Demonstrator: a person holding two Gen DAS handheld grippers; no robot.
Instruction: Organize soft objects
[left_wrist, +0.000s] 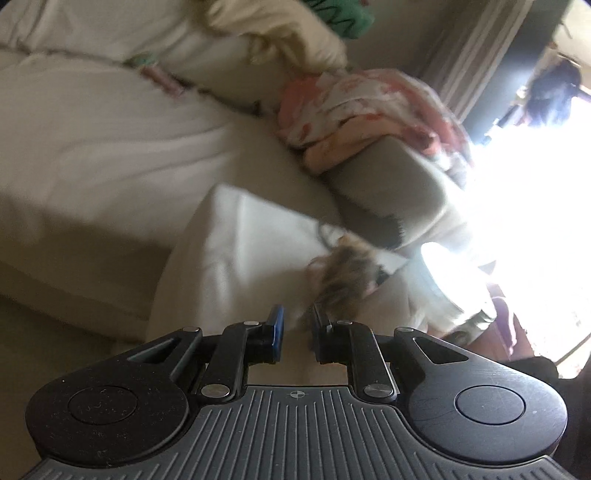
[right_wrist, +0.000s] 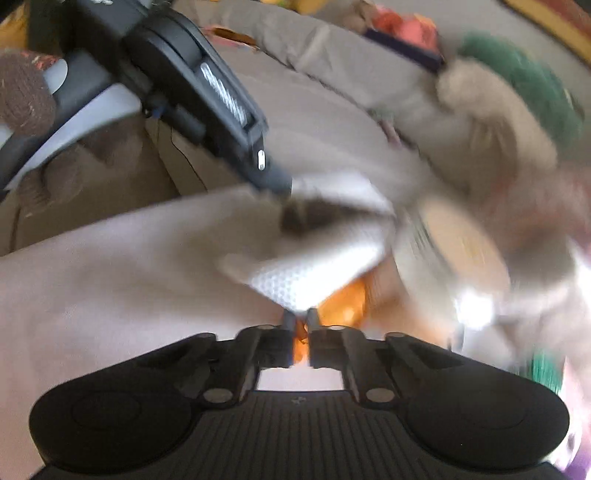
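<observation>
- The white cloth (left_wrist: 240, 251) is held over the front edge of the beige sofa (left_wrist: 92, 147), well short of the cushions at the back
- The left gripper (left_wrist: 297, 317) appears to be closed on a thick fold at the cloth's near edge; a narrow gap is left between its fingers, and blurred cloth is seen in that gap
- The right gripper (right_wrist: 300, 319) is shut, with a corner of the same cloth pinched at its fingertips
- The cloth is judged to be held at two separate points so that it can be kept spread or lifted without sagging
- A brown-grey furry thing (left_wrist: 347, 273) is seen lying on or in the cloth, just beside the left fingertips; whether it is wrapped or only resting cannot be told
- An orange thing (right_wrist: 343, 306) is glimpsed under the pinched corner; its nature cannot be made out
- A round rimmed thing (right_wrist: 465, 236), possibly a basket, is seen just beside the cloth; its contents are lost to blur and glare
- A floral cloth (left_wrist: 351, 107) is draped over the sofa arm, and a cream fuzzy cushion (left_wrist: 280, 29) is piled at the back, neither yet sorted
</observation>
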